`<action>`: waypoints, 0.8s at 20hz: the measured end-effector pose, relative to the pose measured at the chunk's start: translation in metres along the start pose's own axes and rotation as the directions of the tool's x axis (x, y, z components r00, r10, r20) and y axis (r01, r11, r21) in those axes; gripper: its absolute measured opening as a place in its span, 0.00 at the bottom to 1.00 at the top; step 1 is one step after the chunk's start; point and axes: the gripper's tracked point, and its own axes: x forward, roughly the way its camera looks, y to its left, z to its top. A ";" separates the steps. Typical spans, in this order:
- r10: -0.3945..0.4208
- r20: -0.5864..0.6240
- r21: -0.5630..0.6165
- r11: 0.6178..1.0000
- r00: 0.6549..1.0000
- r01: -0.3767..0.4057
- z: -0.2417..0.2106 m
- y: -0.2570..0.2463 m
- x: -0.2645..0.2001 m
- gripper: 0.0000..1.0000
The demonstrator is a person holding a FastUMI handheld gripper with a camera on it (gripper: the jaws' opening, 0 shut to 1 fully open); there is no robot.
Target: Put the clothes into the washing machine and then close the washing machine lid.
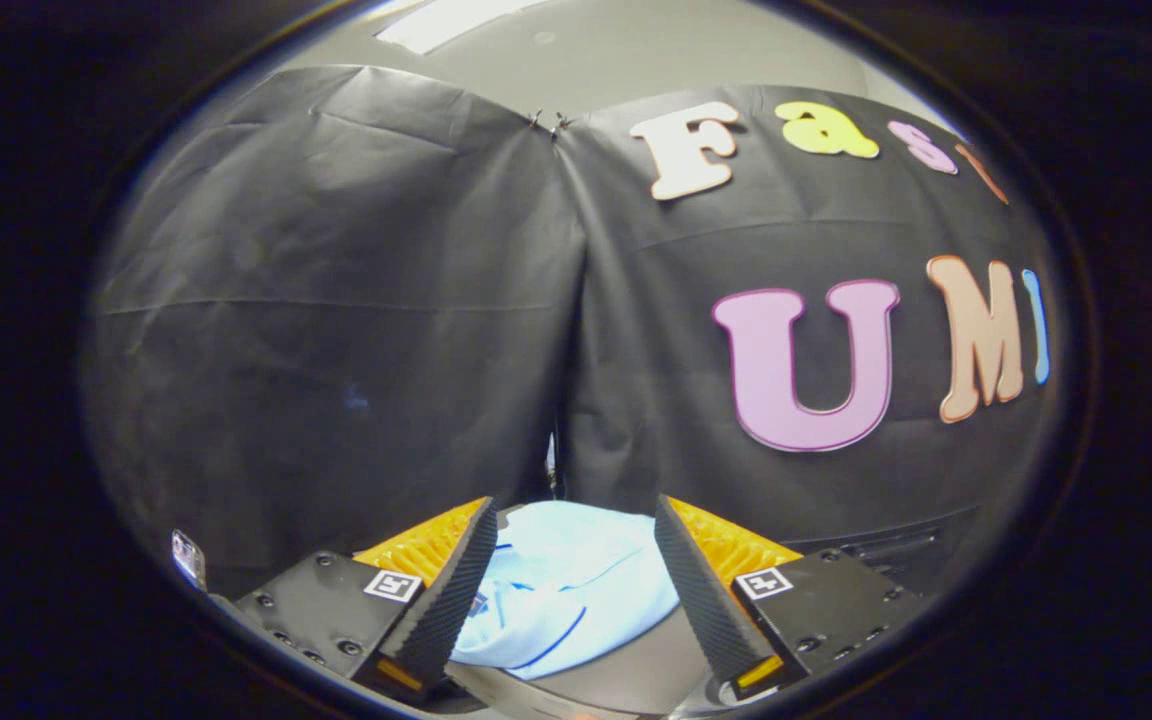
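A light blue garment [566, 585] with thin dark blue lines lies crumpled on a grey surface [636, 675], seen in the gap between my two fingers and just beyond them. My gripper [576, 525] stands open, its ribbed black pads wide apart on either side of the cloth. The left finger [456, 590] and the right finger [701, 590] have orange backs and do not press on the garment.
The booth's black cloth wall [336, 320] rises close behind the garment, with a seam at its middle. A pale ceiling with a light panel [456, 20] shows above it. A small pale object [188, 558] sits low at the left beside the gripper body.
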 end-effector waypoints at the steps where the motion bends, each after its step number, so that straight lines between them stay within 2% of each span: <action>1: 0.001 -0.028 -0.006 1.000 1.000 -0.001 -0.005 0.003 0.007 0.98; 7: 0.022 -0.196 -0.027 0.999 0.980 -0.028 -0.046 0.029 0.038 0.98; 11: 0.049 -0.297 -0.024 0.998 0.954 -0.059 -0.073 0.044 0.055 0.98; 16: 0.041 -0.382 -0.061 0.996 0.923 -0.069 -0.104 0.049 0.067 0.98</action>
